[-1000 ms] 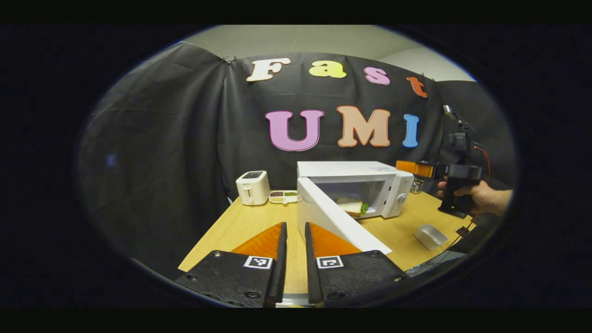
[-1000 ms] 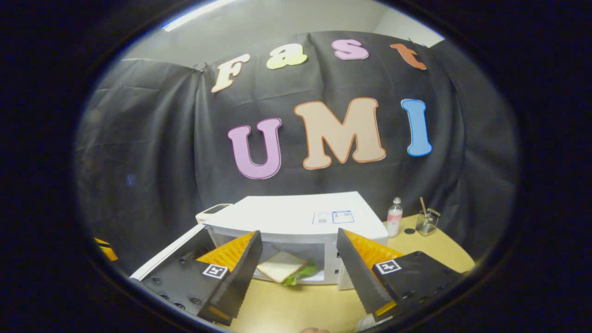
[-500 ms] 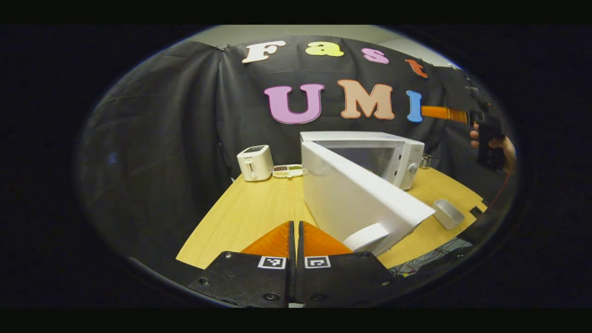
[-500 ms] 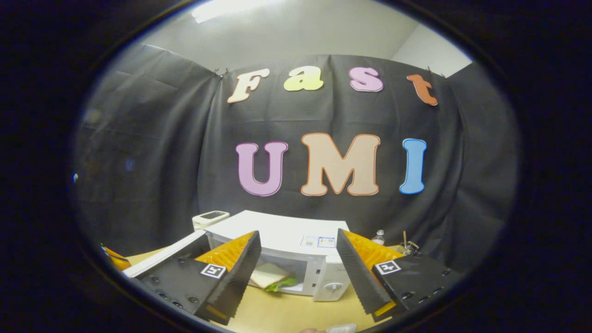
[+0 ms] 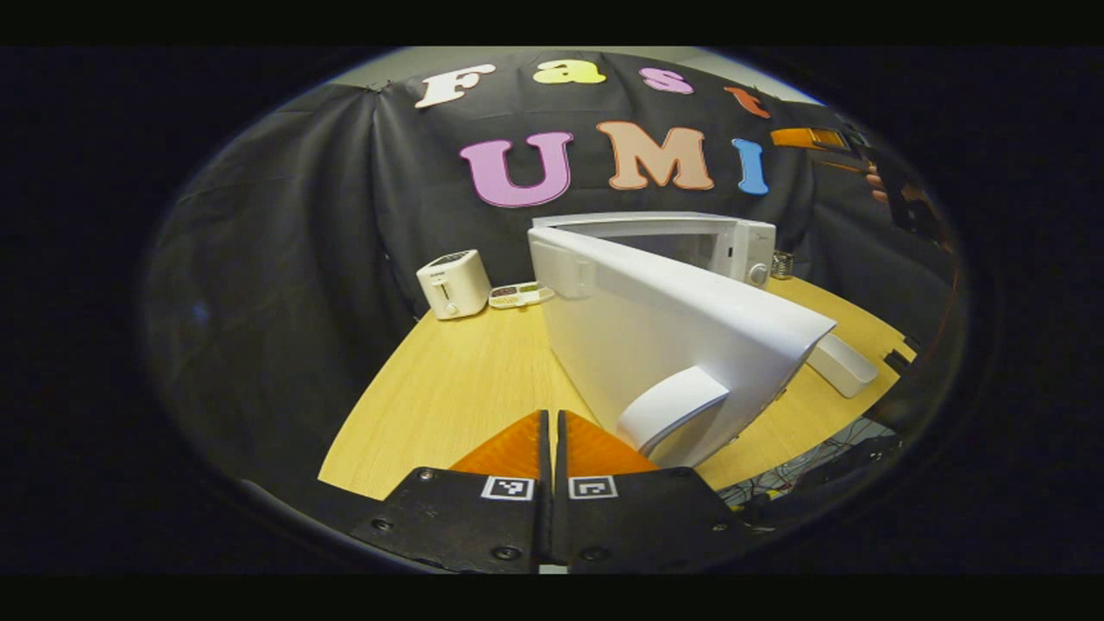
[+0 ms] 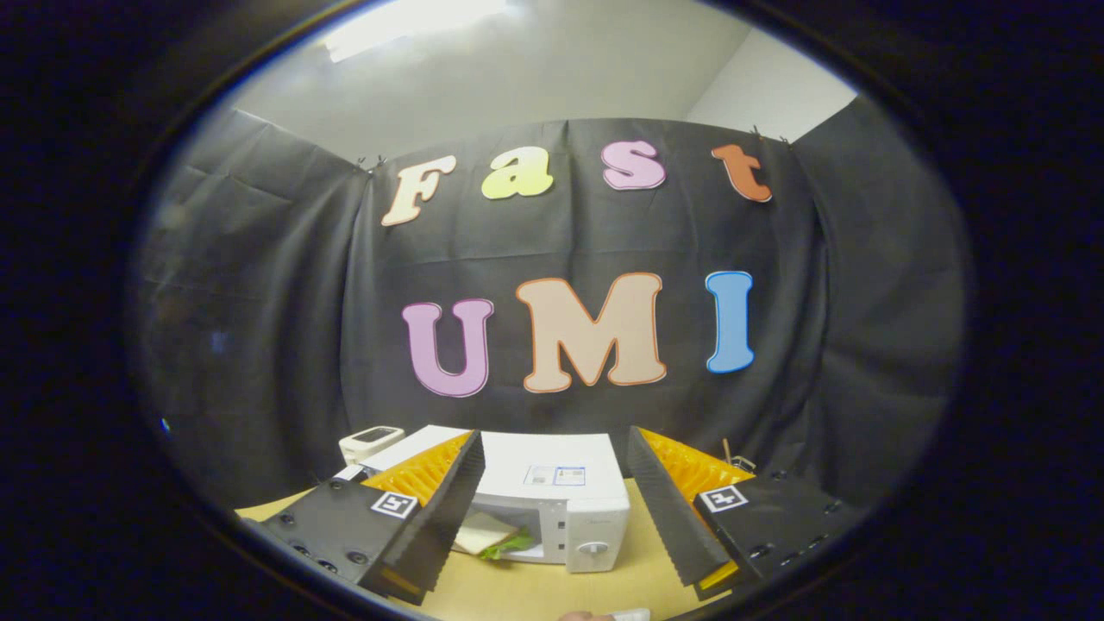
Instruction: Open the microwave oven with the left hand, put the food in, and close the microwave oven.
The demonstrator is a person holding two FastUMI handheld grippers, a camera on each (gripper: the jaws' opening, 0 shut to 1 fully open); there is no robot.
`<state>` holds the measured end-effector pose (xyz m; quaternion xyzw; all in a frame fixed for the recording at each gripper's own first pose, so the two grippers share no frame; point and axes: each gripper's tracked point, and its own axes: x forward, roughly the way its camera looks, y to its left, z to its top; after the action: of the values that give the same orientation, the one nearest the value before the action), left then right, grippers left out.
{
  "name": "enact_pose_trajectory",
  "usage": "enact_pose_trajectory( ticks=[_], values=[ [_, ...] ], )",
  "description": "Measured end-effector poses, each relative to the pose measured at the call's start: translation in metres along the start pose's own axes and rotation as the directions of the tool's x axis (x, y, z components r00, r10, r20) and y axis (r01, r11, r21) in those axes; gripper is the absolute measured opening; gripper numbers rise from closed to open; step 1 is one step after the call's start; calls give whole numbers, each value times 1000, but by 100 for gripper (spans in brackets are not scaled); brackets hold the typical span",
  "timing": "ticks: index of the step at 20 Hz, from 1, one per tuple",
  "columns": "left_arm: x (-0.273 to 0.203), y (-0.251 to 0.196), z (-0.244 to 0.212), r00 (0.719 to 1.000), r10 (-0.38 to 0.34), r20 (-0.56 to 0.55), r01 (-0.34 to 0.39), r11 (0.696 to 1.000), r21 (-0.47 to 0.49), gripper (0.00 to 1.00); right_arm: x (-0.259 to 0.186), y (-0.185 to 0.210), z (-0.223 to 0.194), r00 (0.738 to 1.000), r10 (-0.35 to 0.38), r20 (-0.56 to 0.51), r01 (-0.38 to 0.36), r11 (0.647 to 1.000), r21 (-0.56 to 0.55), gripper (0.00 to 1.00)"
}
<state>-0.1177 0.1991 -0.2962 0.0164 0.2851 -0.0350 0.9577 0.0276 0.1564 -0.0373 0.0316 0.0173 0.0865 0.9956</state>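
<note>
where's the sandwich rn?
Inside the microwave oven, lying on the cavity floor toward its left side; in the right gripper view the sandwich shows through the opening, just left of the control panel.

Microwave door [image 5: 664, 336] stands half open just beside the left gripper [image 5: 549, 427], whose fingers are pressed together, blocking the way rightward; its handle [image 5: 671, 405] juts out nearest the fingertips. Bare table [image 5: 448, 379] left of the door gives free passage up to the toaster [image 5: 453, 283] and small tray [image 5: 520, 295] at the back wall. Microwave [image 6: 552, 500] mouth is unblocked from the right gripper [image 6: 556, 483] side, with the sandwich [image 6: 492, 539] inside; a white container [image 5: 841, 364] lies beyond the door's far edge.
</note>
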Motion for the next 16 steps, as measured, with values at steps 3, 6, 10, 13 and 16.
enact_pose_trajectory(
  ticks=[3, 6, 10, 13, 16],
  values=[
    [6, -17, 5, 999, -47, 14, 47, 999, 27, 1, -5, -4, 10, 1000, -9, 10, 9, 1000, -24, 96],
    [12, -31, 11, 997, -74, 17, 74, 996, 49, 0, -9, -11, 14, 1000, -19, 14, 20, 998, -56, 96],
    [22, -52, 21, 994, -106, 23, 105, 993, 51, 1, -13, -14, 19, 1000, -15, 10, 16, 994, -104, 96],
    [30, -71, 31, 991, -130, 27, 129, 991, 44, 1, -15, -20, 21, 1000, -17, 8, 18, 993, -115, 100],
    [40, -91, 38, 988, -152, 20, 151, 988, 29, 1, -15, -26, 27, 1000, -16, 13, 17, 992, -123, 96]
  ],
)
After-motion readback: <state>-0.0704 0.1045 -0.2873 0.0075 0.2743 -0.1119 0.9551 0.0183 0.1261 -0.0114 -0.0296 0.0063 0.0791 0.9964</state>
